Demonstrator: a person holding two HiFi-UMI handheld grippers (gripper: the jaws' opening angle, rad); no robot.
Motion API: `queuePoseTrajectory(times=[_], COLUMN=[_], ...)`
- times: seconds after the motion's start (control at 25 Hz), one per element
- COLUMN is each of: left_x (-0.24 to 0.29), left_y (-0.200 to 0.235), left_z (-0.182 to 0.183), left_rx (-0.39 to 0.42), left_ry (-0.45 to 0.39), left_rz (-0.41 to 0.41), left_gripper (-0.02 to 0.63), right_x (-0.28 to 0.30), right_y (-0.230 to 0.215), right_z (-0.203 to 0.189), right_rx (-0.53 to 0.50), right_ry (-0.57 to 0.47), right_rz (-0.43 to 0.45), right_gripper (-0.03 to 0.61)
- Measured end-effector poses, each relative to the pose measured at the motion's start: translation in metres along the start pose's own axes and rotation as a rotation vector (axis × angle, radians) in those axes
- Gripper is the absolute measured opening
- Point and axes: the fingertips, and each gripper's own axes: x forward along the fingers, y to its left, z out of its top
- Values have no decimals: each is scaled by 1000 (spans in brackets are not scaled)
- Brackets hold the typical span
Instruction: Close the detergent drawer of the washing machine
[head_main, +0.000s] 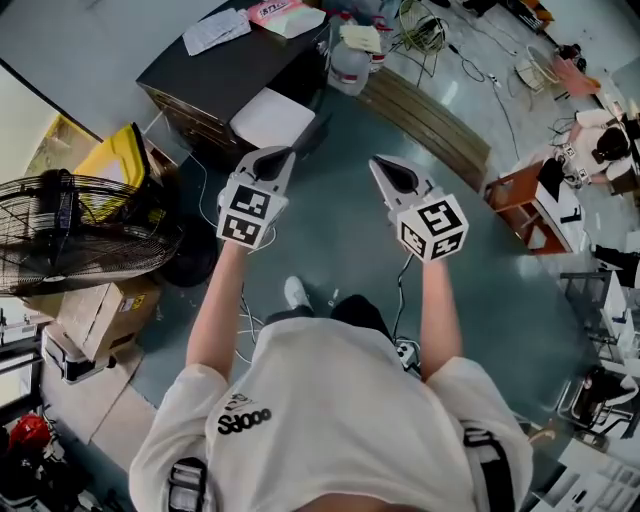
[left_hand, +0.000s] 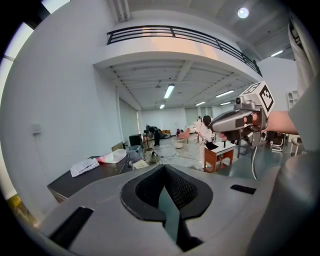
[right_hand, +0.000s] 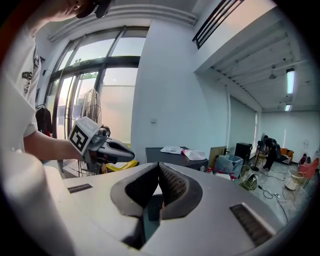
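Observation:
No washing machine or detergent drawer shows in any view. In the head view both grippers are held out over the grey-green floor at chest height, side by side and pointing away from the person. My left gripper (head_main: 284, 152) has its jaws together with nothing between them; its own view shows the ribbed pads (left_hand: 175, 187) meeting at the tip. My right gripper (head_main: 377, 161) is likewise shut and empty, its pads (right_hand: 170, 182) closed. Each gripper appears in the other's view: the right gripper (left_hand: 214, 123) and the left gripper (right_hand: 131, 148).
A dark desk (head_main: 225, 75) with papers stands ahead to the left, a white box (head_main: 272, 117) at its corner. A large black fan (head_main: 70, 235), a yellow object (head_main: 115, 155) and cardboard boxes (head_main: 100, 315) sit at the left. Wooden planks (head_main: 430, 120) and a small reddish table (head_main: 520, 200) lie to the right.

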Motion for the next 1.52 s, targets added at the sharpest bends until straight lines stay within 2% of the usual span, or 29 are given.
queuePoseTrajectory(times=[0.28,0.36,0.64,0.88,1.08,1.52], left_x=[22,29,68,93,122,149], left_y=[19,27,61,81,92,94], left_z=[-32,-38,-70,-83,-106,-151], left_rx=[-62,-73,-176,-222,-237,-294], left_ry=[77,103,180,238,277,336], left_rz=[39,64,171,259,279,304], left_gripper=[18,18,18,18,18,18], right_x=[54,74,151,205,241,283], right_y=[-26,-35,-76,-95,-96,-101], right_z=[-40,-53,-104,-164,-209,-272], right_rx=[-1,7,24,33,10,7], right_ry=[77,99,169,252,302,377], right_rz=[63,95,175,250,326,346], right_gripper=[9,93,187,207,218,253])
